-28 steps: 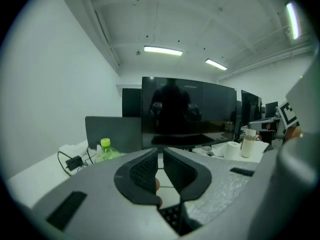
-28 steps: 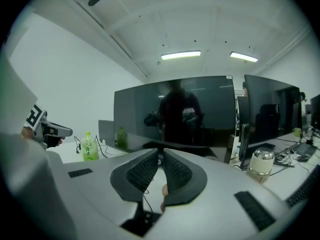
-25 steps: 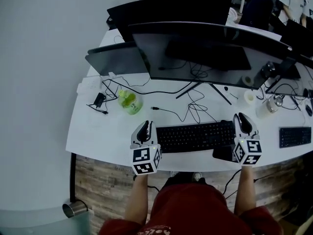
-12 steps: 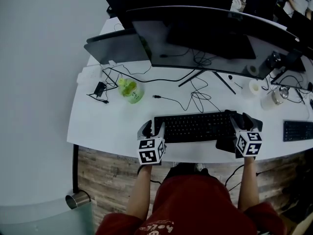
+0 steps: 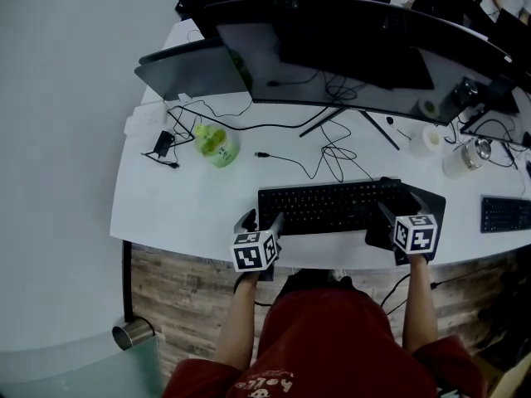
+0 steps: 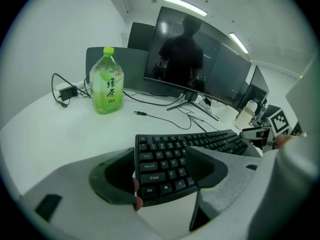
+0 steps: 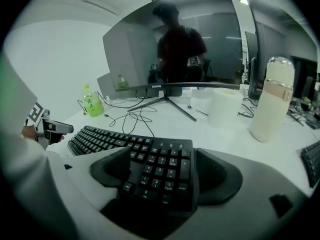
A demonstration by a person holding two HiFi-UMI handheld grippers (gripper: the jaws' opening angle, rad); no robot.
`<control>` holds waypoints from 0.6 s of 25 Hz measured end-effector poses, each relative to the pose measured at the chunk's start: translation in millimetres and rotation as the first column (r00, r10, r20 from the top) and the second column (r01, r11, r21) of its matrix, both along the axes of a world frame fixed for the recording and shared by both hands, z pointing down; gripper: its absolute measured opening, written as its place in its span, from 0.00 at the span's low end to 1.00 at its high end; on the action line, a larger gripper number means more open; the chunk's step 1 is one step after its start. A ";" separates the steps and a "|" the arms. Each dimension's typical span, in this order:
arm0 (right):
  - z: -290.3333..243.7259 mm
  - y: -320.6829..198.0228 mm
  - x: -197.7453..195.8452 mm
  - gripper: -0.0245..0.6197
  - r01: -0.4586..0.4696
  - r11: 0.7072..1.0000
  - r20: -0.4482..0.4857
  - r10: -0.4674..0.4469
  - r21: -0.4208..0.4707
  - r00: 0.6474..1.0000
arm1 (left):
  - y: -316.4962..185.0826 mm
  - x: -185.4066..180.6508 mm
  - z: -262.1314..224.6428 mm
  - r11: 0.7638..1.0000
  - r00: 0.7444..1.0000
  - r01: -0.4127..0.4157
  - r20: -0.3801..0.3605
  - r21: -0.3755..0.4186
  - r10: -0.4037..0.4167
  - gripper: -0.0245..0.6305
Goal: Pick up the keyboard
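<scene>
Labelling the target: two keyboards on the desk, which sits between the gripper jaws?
The keyboard before the person: its ends lie between the opening jaws of the left gripper and right gripper. The other keyboard lies apart at the desk's right edge.

Matt black plastic keyboard [image 5: 328,207] on a smooth, white, faintly sheened counter [image 5: 182,214]. Translucent green plastic bottle [image 6: 106,81]. Glossy dark monitor screen [image 6: 195,59] mirroring the room. Rough, worn wood-plank floor [image 5: 182,301].

Office — desk [image 5: 187,210], monitors [image 5: 357,52], keyboard [image 5: 328,206]
</scene>
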State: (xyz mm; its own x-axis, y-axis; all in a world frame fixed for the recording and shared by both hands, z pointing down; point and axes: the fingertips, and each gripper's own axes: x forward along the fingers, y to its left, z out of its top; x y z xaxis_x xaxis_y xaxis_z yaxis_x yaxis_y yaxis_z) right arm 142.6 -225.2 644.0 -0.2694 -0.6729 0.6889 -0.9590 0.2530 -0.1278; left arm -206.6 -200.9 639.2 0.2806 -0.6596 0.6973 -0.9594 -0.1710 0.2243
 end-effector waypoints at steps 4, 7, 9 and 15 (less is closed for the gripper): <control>17.7 5.5 2.0 0.64 -0.002 0.998 0.005 0.002 -0.058 1.000 | 6.5 3.6 13.4 0.999 1.000 -0.013 -0.015 -0.053 0.013 0.51; 28.2 10.7 2.9 0.64 -0.012 0.994 0.016 0.014 -0.107 1.000 | 9.2 3.9 20.4 0.997 1.000 -0.014 -0.027 -0.078 0.012 0.51; 31.3 10.9 1.6 0.65 -0.011 0.992 0.017 0.014 -0.122 1.000 | 10.0 4.6 24.6 0.995 0.999 -0.017 -0.041 -0.098 0.013 0.51; 39.6 8.9 3.0 0.65 -0.018 0.986 0.029 0.023 -0.168 0.999 | 4.6 5.4 27.1 0.994 0.999 -0.024 -0.024 -0.110 0.021 0.51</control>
